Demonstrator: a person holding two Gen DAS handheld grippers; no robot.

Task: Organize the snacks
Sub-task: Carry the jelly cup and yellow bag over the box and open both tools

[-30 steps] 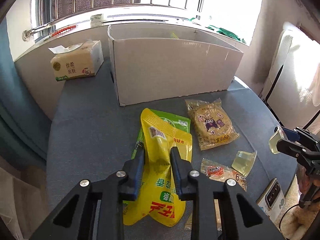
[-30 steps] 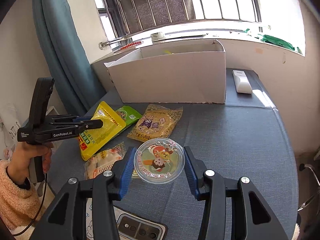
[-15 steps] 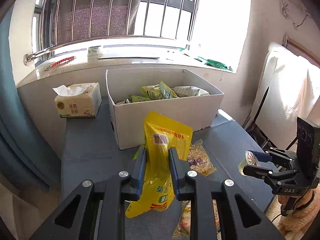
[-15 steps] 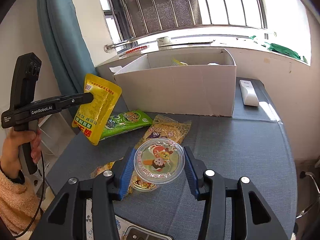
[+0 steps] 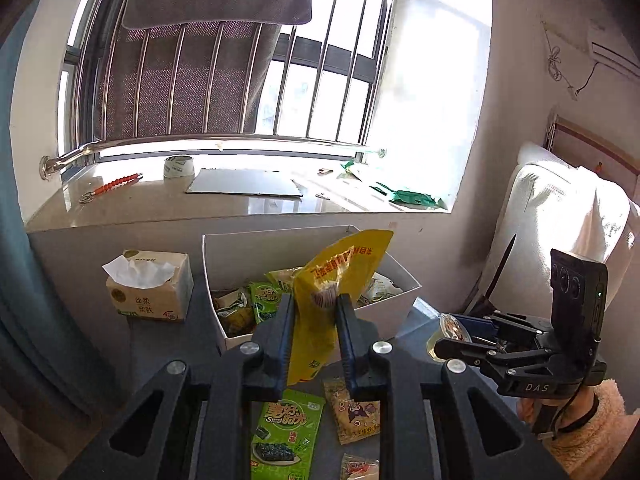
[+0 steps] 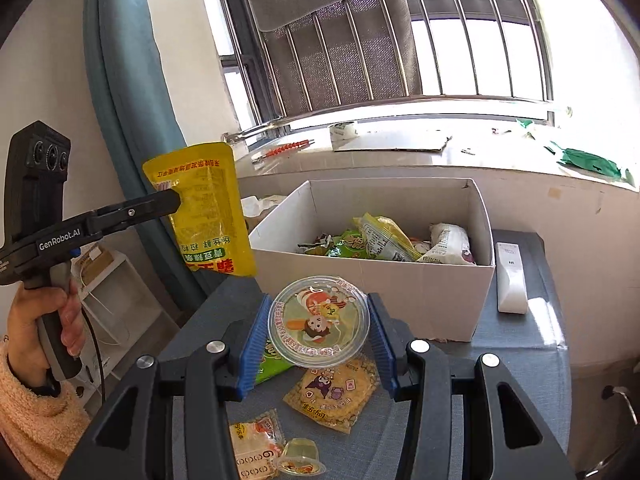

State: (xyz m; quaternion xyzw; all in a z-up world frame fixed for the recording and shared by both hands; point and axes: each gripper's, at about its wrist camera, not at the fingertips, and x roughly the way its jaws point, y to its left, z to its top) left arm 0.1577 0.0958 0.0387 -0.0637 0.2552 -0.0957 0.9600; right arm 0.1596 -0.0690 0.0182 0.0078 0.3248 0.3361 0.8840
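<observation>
My left gripper (image 5: pixel 314 316) is shut on a yellow snack pouch (image 5: pixel 336 284), held high in the air in front of the white cardboard box (image 5: pixel 396 320). The pouch (image 6: pixel 204 208) and left gripper (image 6: pixel 172 200) also show at the left of the right wrist view. My right gripper (image 6: pixel 318 320) is shut on a round clear jelly cup (image 6: pixel 318 322) with a cartoon lid, held above the table near the box (image 6: pixel 400 292). The box holds several snack packs (image 6: pixel 380 240). The right gripper (image 5: pixel 448 340) shows at the right of the left wrist view.
On the blue table lie a green seaweed pack (image 5: pixel 286 436), a round cookie pack (image 6: pixel 336 396), an orange-white snack pack (image 6: pixel 252 444) and a small jelly cup (image 6: pixel 300 460). A tissue pack (image 5: pixel 148 288) stands left of the box, a white remote (image 6: pixel 510 276) right of it.
Both grippers have risen well above the table with their snacks and moved toward the box. The yellow pouch has left the table and hangs in the air.
</observation>
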